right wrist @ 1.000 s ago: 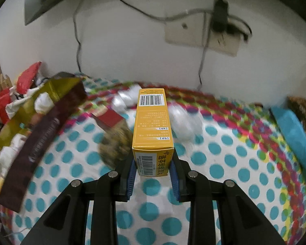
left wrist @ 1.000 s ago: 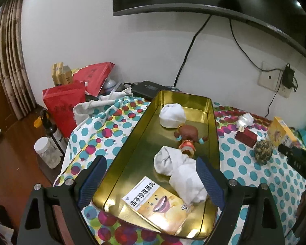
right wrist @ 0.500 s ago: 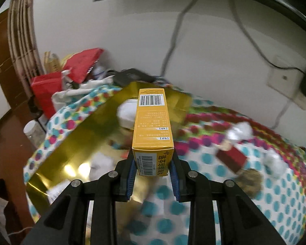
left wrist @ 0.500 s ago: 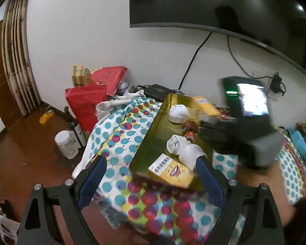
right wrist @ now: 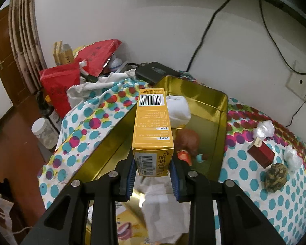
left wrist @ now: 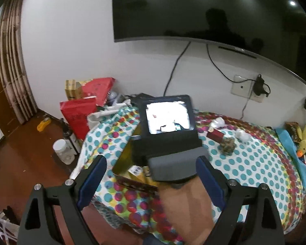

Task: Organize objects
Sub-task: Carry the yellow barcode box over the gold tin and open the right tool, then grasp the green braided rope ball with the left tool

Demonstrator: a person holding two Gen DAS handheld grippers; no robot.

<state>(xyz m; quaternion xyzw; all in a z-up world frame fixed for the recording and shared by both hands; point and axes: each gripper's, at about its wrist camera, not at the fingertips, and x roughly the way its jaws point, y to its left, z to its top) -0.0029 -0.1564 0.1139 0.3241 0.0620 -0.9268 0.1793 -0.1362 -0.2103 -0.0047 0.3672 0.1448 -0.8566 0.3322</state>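
Observation:
My right gripper [right wrist: 152,171] is shut on a tall yellow carton [right wrist: 153,126] with a barcode, held over the gold tin tray [right wrist: 222,122]. Inside the tray lie a rolled white sock [right wrist: 178,112], a brown toy figure [right wrist: 188,140], a white cloth [right wrist: 163,210] and a yellow packet [right wrist: 128,228]. In the left wrist view my left gripper [left wrist: 151,181] stands open and empty, raised above the table. The right gripper's body with its lit screen [left wrist: 167,120] and a person's forearm [left wrist: 183,210] sit in front of it and hide most of the tray [left wrist: 122,163].
On the dotted tablecloth [left wrist: 255,163] right of the tray lie a dark red box [right wrist: 261,152], a pine cone [right wrist: 275,175] and crumpled white wrappers [right wrist: 264,128]. Red bags [left wrist: 79,114], bottles and a jar [left wrist: 62,151] crowd the floor at the left. A black device [right wrist: 155,73] lies behind the tray.
My right gripper has carried the yellow carton from the table's right side to above the tray. My left gripper has pulled back and up; the right gripper's body now blocks its view.

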